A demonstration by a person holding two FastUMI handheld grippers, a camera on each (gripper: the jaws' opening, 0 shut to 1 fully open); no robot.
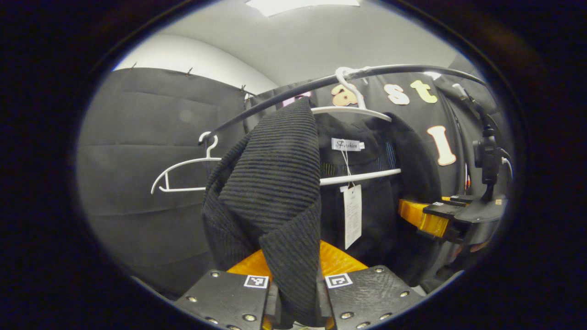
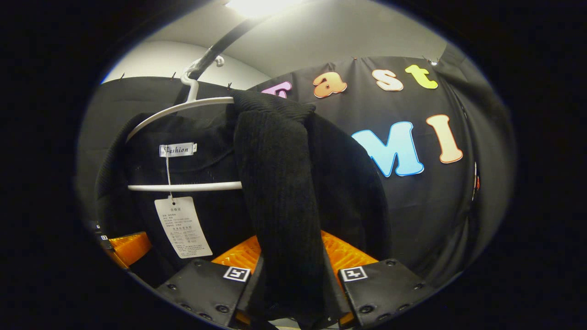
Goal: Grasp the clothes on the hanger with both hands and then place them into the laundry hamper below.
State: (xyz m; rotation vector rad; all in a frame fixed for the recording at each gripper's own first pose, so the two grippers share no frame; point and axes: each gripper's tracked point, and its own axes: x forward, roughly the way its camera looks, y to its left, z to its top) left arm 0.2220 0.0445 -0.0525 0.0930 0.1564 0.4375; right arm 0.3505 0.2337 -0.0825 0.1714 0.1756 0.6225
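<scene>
Black ribbed knit sweater point(image 1: 275, 183) hangs on a white plastic hanger point(image 1: 353, 110) from the rail point(image 1: 403, 68). Left gripper point(image 1: 296, 293) and right gripper point(image 2: 293, 284) each clamp a pulled-out fold of it; paper tag point(image 2: 183, 227) dangles.

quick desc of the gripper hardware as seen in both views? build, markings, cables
Left gripper and right gripper match: two flat black plates studded with round screws, each bearing a small square black-and-white fiducial tag near its inner top corner. In the left gripper view the right one also shows side-on: black body, upright black camera mount with cables.
</scene>
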